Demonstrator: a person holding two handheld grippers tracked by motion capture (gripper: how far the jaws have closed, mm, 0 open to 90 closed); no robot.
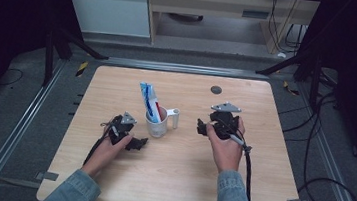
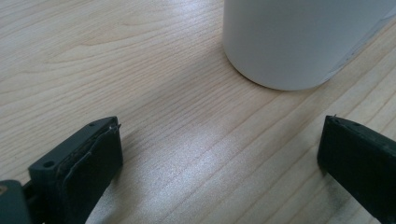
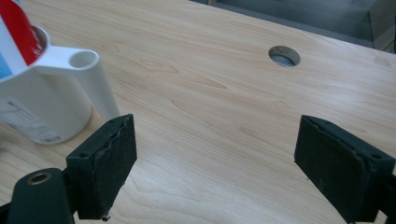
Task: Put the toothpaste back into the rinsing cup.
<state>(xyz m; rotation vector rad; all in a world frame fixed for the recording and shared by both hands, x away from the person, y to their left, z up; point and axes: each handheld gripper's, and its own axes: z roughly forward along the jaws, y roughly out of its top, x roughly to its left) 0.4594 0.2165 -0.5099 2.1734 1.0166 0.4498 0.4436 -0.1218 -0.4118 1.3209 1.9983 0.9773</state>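
Room to move is generous: the pale wood-grain desk (image 1: 173, 180) lies bare from my hands back to its near edge, and a wide bare stretch runs right of the mug to the right edge. I have the left tool (image 1: 136, 143) low by the desk just left of the white cylindrical mug (image 1: 156, 127), jaws spread wide with nothing between them; in the left gripper view the mug's base (image 2: 299, 42) stands just ahead, apart from both pads. My right tool (image 1: 202, 127) sits to the mug's right, also gaping and empty, near the mug's white tubular handle (image 3: 93, 79) without touching. Standing in the mug, a blue, white and red toothpaste tube (image 1: 149, 100) leans up and leftwards. A small round grey grommet hole (image 1: 216, 90) marks the desk near its far edge.
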